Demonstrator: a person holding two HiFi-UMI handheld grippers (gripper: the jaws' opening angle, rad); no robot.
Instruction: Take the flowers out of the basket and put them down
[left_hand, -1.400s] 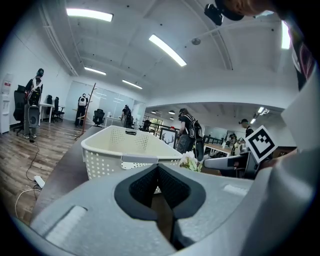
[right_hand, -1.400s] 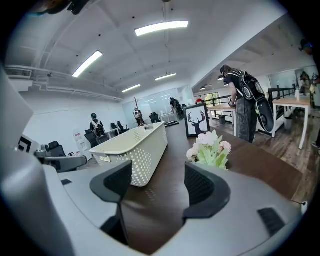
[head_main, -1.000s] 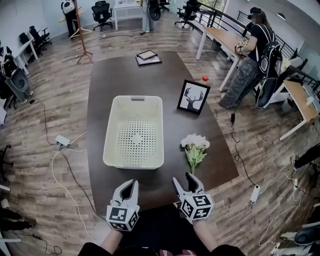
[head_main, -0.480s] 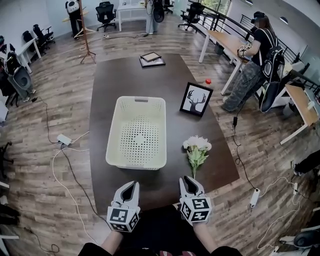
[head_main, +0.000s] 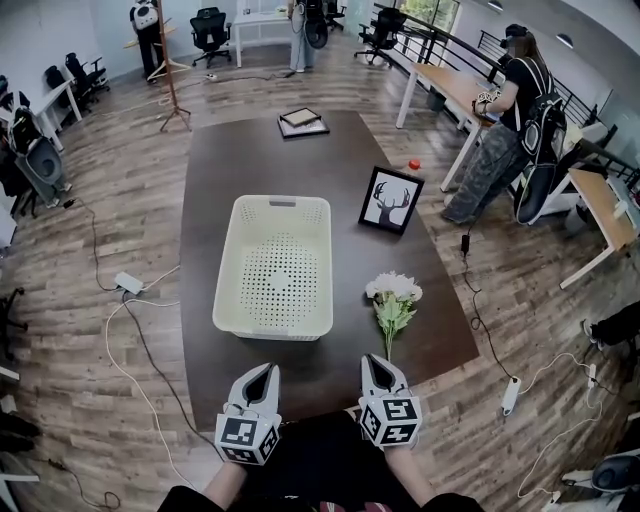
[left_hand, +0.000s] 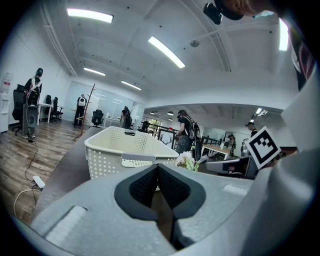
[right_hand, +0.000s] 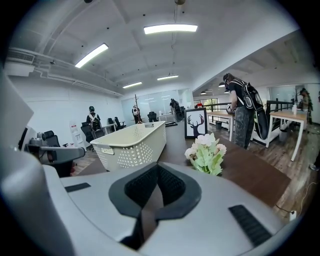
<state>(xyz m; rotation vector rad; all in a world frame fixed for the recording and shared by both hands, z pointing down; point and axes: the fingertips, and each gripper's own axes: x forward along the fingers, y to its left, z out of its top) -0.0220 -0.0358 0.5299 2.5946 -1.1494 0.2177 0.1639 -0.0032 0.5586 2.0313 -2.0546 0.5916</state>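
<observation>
A bunch of white flowers (head_main: 392, 303) with green stems lies on the dark table (head_main: 330, 170), to the right of the cream perforated basket (head_main: 276, 265), which holds nothing. In the right gripper view the flowers (right_hand: 207, 152) lie ahead and to the right, the basket (right_hand: 134, 143) to the left. Both grippers hover at the table's near edge. My left gripper (head_main: 262, 374) is shut and holds nothing. My right gripper (head_main: 380, 368) is shut too, empty, just short of the stem ends.
A framed deer picture (head_main: 389, 199) stands right of the basket. A flat frame (head_main: 301, 121) lies at the far end, a small red object (head_main: 412, 164) near the right edge. A person (head_main: 505, 120) stands by desks beyond. Cables (head_main: 130, 300) run on the floor.
The right gripper's jaws have closed, empty, and it has shifted slightly right. The flowers and basket have not moved on the table.
</observation>
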